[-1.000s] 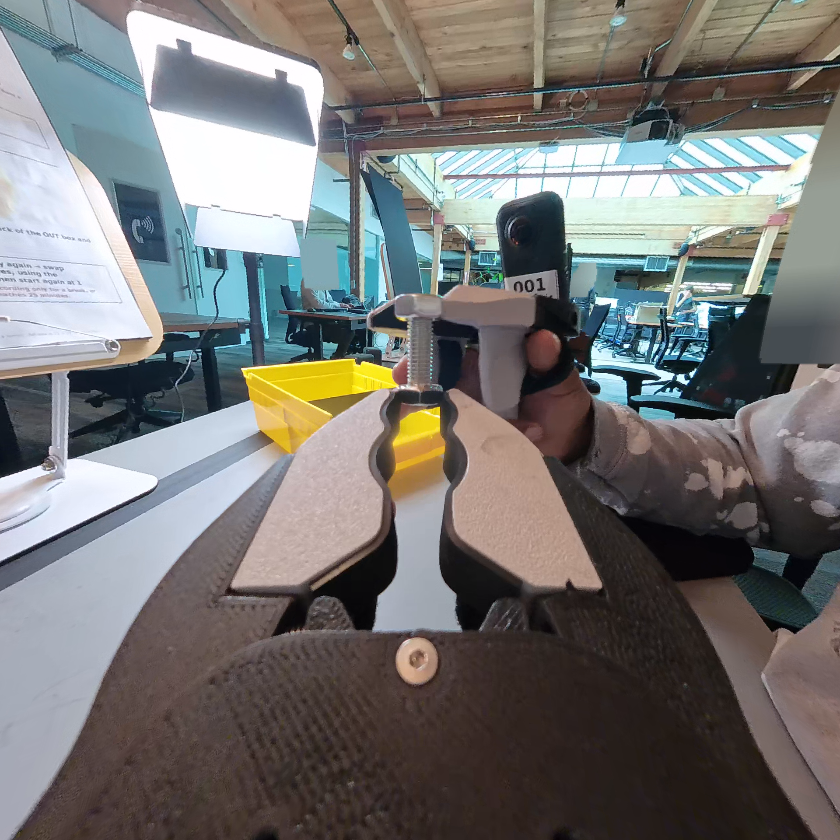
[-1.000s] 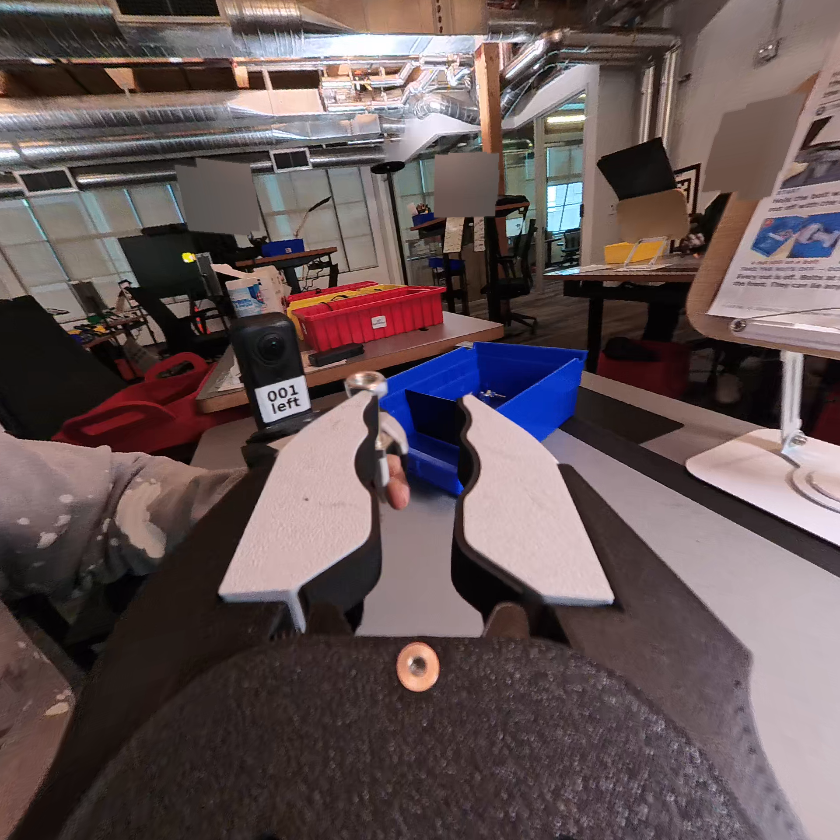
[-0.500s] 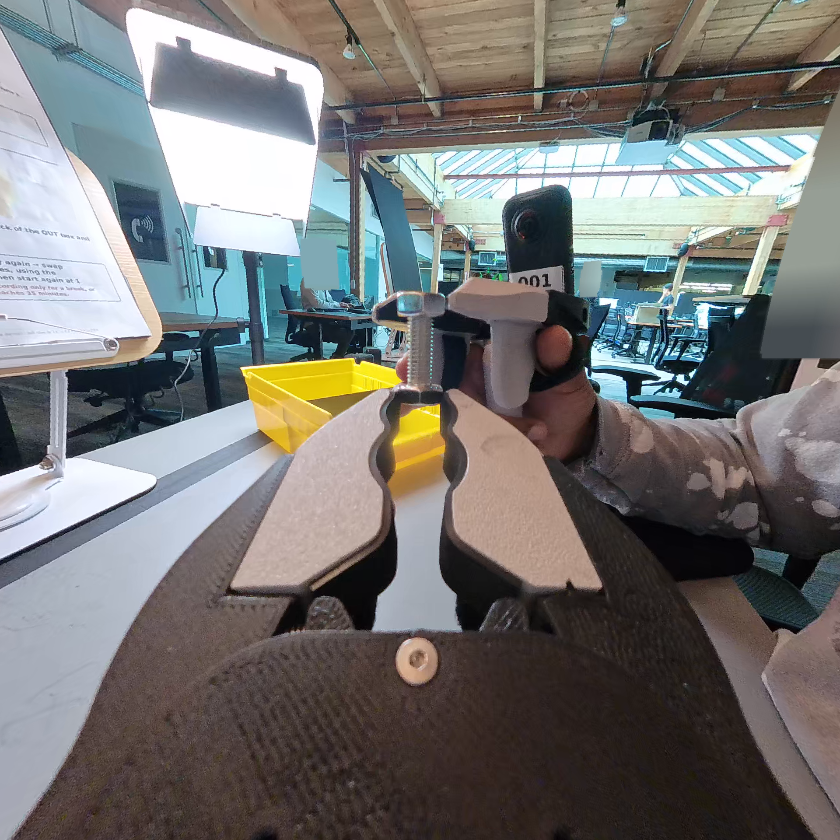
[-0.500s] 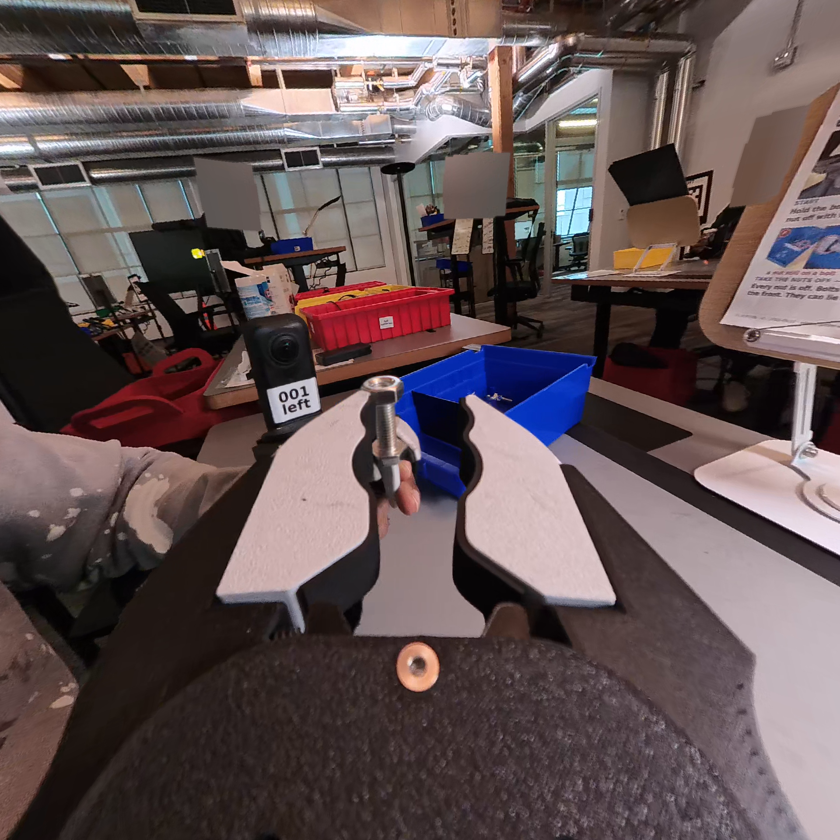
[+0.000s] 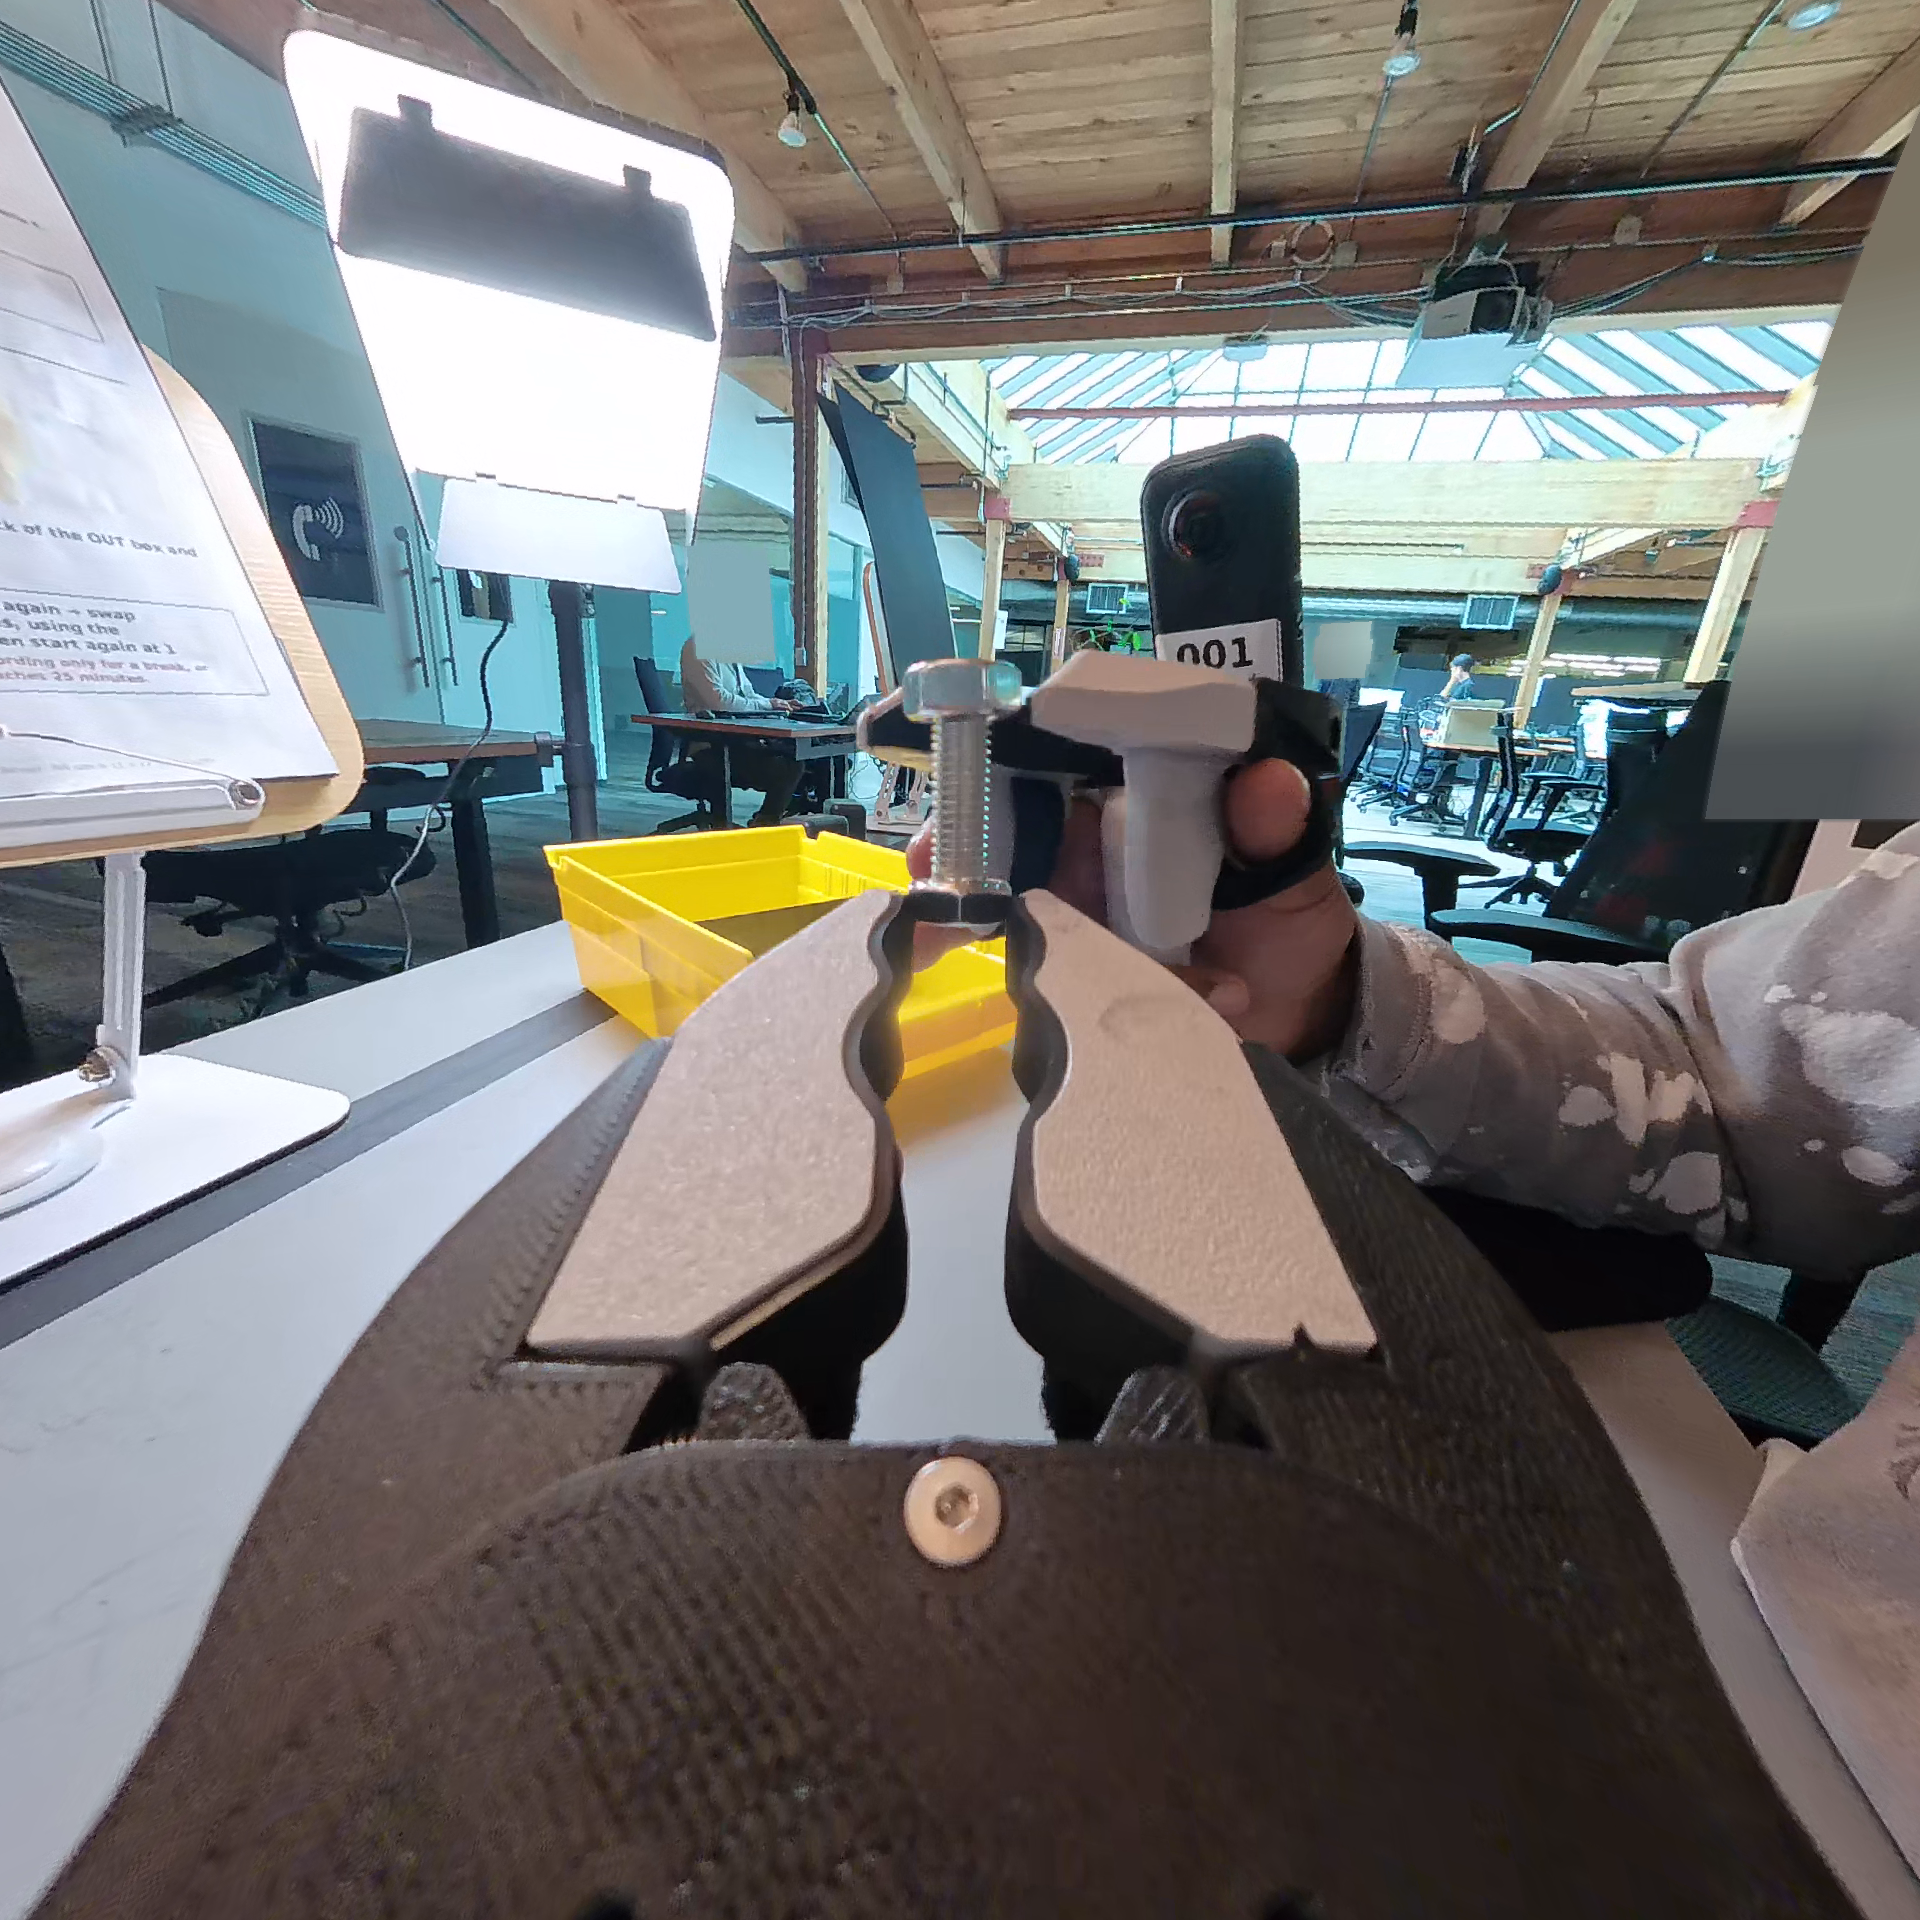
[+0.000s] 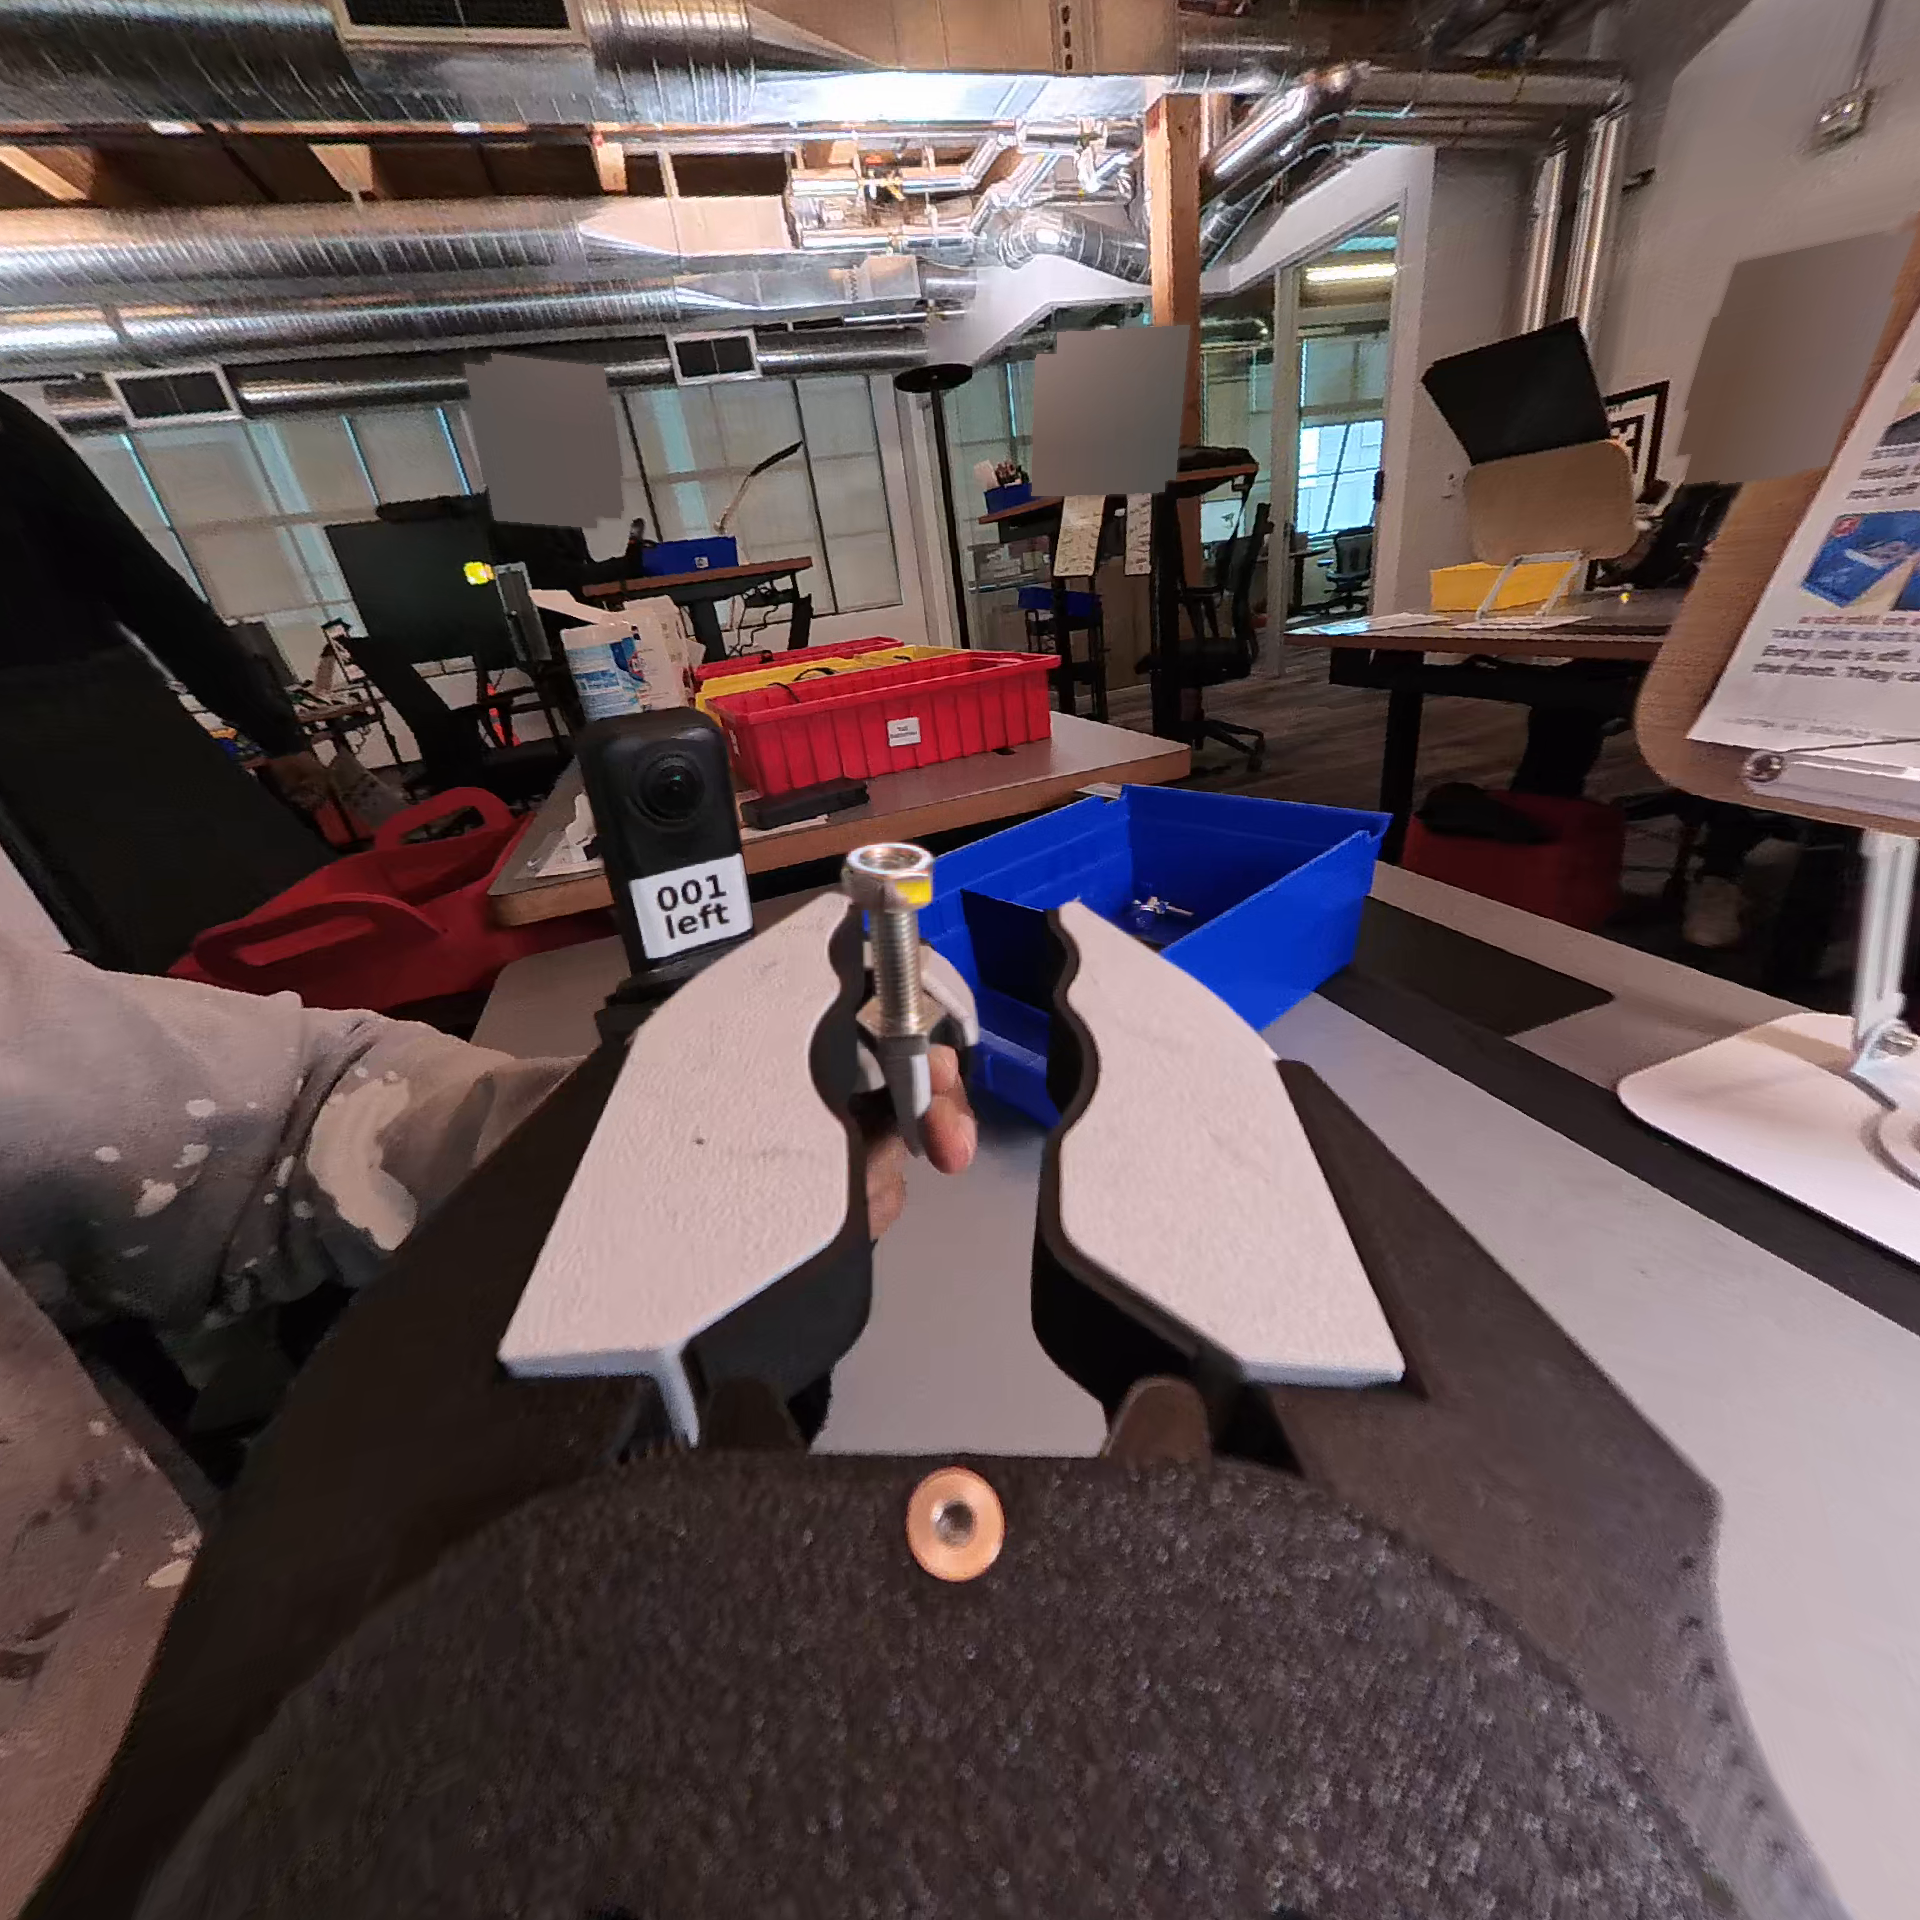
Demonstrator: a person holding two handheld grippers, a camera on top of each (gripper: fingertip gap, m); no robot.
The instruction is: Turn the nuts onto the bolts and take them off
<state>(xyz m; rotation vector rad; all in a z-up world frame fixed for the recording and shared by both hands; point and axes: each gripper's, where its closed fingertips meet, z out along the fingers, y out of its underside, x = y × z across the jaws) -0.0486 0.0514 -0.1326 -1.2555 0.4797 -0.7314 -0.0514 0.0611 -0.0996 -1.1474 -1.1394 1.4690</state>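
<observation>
A steel bolt (image 5: 961, 790) stands upright, head up, with a nut (image 5: 961, 902) on its lower end. My left gripper (image 5: 961, 920) is shut on the nut and holds both above the table. My right gripper (image 5: 997, 727) faces it, turned on its side, jaws on either side of the bolt head. In the right wrist view my right gripper (image 6: 956, 920) is open. The bolt (image 6: 899, 956) stands in the gap close to its left finger (image 6: 727, 1122), with free room on the right. The left gripper (image 6: 909, 1049) shows small below it.
A yellow bin (image 5: 665, 914) sits on the grey table (image 5: 312, 1299) behind the left gripper. A blue bin (image 6: 1247, 914) with small hardware lies behind the right gripper. A sheet stand has its white base (image 5: 156, 1122) at the table's side. A sleeved arm (image 5: 1610, 1091) reaches in from the right. Both grippers' tips are close together, under 4 cm apart.
The right gripper has shifted, so the bolt, half hidden behind its left finger before, now stands in clear sight in its gap. The left gripper stays shut on the nut.
</observation>
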